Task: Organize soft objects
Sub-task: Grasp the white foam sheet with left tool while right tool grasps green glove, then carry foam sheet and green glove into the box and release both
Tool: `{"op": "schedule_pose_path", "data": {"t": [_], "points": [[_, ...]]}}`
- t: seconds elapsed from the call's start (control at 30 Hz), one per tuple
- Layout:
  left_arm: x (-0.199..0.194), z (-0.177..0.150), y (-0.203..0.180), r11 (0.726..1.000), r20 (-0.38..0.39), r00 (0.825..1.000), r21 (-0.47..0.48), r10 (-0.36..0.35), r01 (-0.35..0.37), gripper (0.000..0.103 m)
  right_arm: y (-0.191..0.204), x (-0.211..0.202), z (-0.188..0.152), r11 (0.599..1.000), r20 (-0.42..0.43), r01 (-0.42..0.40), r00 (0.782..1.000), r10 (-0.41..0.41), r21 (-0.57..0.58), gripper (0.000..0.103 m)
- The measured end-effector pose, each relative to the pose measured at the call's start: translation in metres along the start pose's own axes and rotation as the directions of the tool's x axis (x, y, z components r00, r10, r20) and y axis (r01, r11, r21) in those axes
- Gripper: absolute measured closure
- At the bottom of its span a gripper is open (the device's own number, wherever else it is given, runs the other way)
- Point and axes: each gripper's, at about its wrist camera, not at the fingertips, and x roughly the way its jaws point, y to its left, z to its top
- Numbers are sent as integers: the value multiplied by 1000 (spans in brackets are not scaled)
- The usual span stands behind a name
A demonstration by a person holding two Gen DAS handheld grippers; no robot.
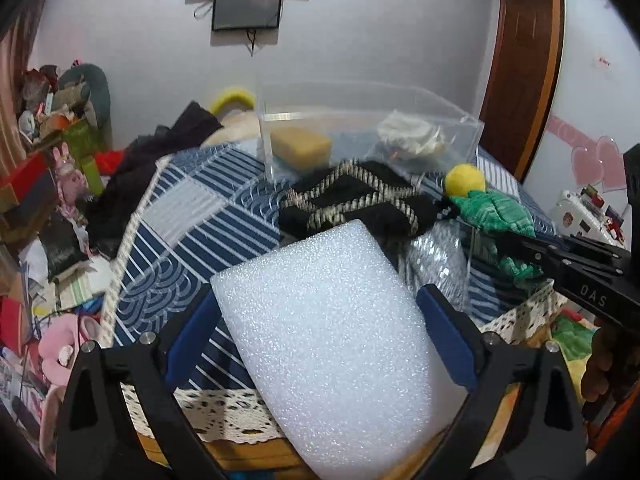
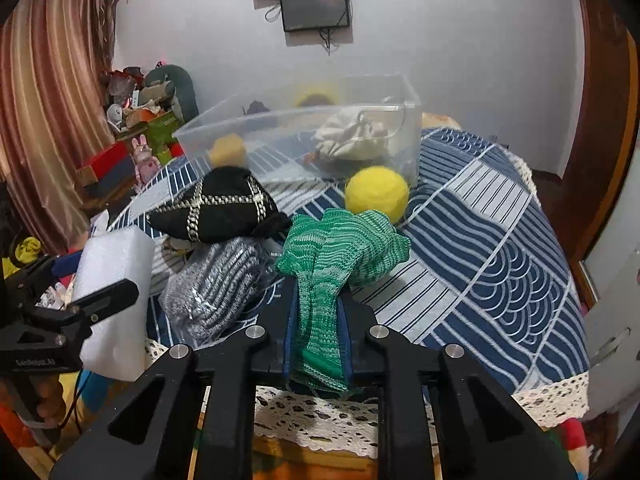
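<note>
Left wrist view: left hand-held gripper [image 1: 320, 312] grasps a white foam block [image 1: 328, 344], blue pads pressed on both its sides. Block is lifted over the near edge of the bed [image 1: 192, 216], which carries a blue-and-white patterned cover. Ahead of this gripper: black cloth with gold trim [image 1: 356, 204], then a clear plastic bin [image 1: 360, 128] holding a tan sponge [image 1: 300, 146] and a cream fabric bundle [image 1: 412, 138]. Ahead and right: yellow felt ball [image 1: 466, 180], touching green knit cloth [image 1: 496, 212]. Grey knit item in clear wrap [image 1: 436, 264] lies just right of the block.

Right wrist view: right hand-held gripper [image 2: 318, 320] is clenched on the green knit cloth [image 2: 340, 248], a strip of it pinched between the blue pads; the rest fans out ahead on the bed [image 2: 500, 240]. Yellow felt ball [image 2: 377, 194] sits just beyond the cloth, against the bin wall [image 2: 412, 128]. Left of this gripper: grey knit item [image 2: 216, 284], black cloth [image 2: 224, 208] beyond it, foam block [image 2: 116, 280] farther left in the other gripper [image 2: 104, 300].
</note>
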Motion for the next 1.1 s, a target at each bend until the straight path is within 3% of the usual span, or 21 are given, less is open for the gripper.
{"op": "schedule_pose_path", "data": {"t": [0.5, 0.83, 1.0, 1.1], "points": [[-31, 66, -11, 998, 194, 981, 55, -27, 17, 5, 5, -42, 42, 999, 179, 31, 984, -23, -43, 88], [-15, 125, -8, 999, 274, 962, 42, -17, 5, 5, 5, -31, 86, 997, 266, 57, 963, -39, -61, 88], [8, 152, -3, 1000, 264, 964, 20, -3, -2, 5, 6, -12, 104, 997, 272, 54, 962, -36, -60, 88], [26, 164, -2, 998, 266, 963, 34, 38, -49, 5, 8, 2, 113, 996, 262, 56, 964, -38, -63, 88]]}}
